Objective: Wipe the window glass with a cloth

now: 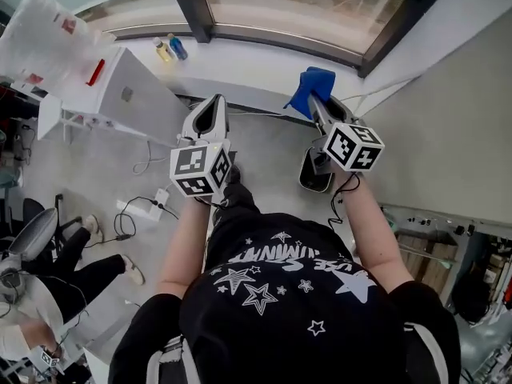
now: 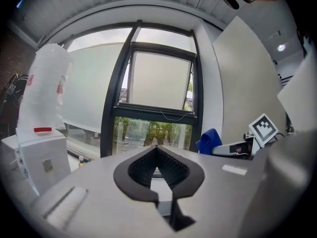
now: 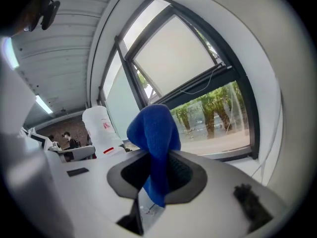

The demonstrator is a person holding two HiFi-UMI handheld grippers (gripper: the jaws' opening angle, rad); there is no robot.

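Observation:
A blue cloth (image 1: 311, 89) is bunched in my right gripper (image 1: 317, 102), which is shut on it; in the right gripper view the blue cloth (image 3: 156, 138) sticks up out of the closed jaws and hangs down between them. The window glass (image 1: 304, 2) lies ahead beyond a white sill, with a dark frame (image 1: 192, 5) dividing the panes. The window glass (image 2: 157, 81) fills the middle of the left gripper view. My left gripper (image 1: 212, 112) is held beside the right one, short of the sill, its jaws meeting at the tips with nothing between them.
Two small bottles (image 1: 169, 49) stand on the white sill (image 1: 240, 58). A white box-shaped unit (image 1: 120, 90) with a plastic-wrapped object (image 1: 44, 34) sits at left. Cables and a power strip (image 1: 148, 206) lie on the floor. A seated person (image 1: 48, 286) is at lower left.

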